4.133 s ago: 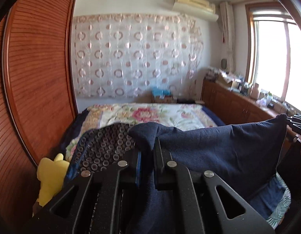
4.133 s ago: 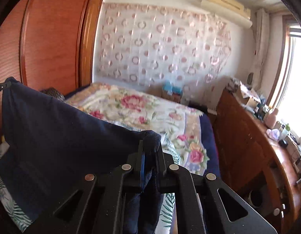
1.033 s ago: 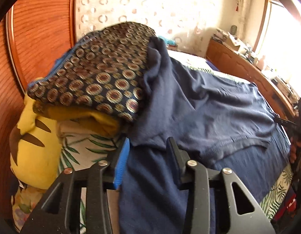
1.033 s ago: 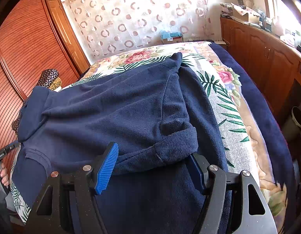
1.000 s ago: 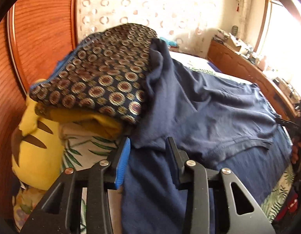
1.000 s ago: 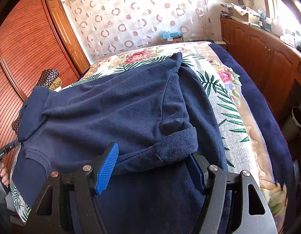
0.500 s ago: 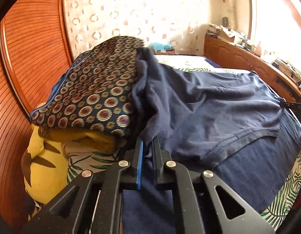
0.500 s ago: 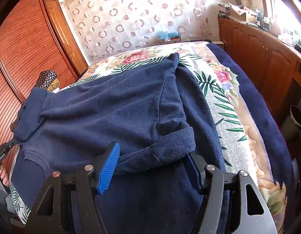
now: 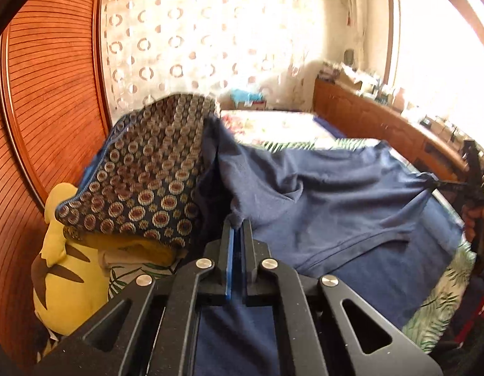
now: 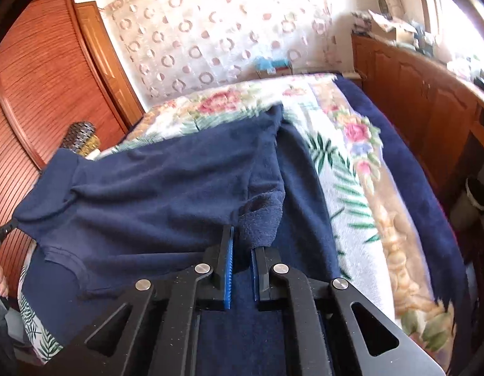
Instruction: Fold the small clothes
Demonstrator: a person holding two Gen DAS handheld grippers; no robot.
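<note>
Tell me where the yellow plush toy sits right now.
Left wrist view, far left: the yellow plush toy sits against the wooden wardrobe, under the patterned cloth.

A bed (image 10: 398, 169) is covered by a floral blanket (image 10: 351, 156) with a dark blue border along its right edge. Across the near part of the bed a navy garment (image 10: 154, 194) is spread, one side folded over. At the left edge a patterned dark cloth (image 9: 148, 172) is heaped on a yellow plush toy (image 9: 63, 269), just beside the garment.
</note>
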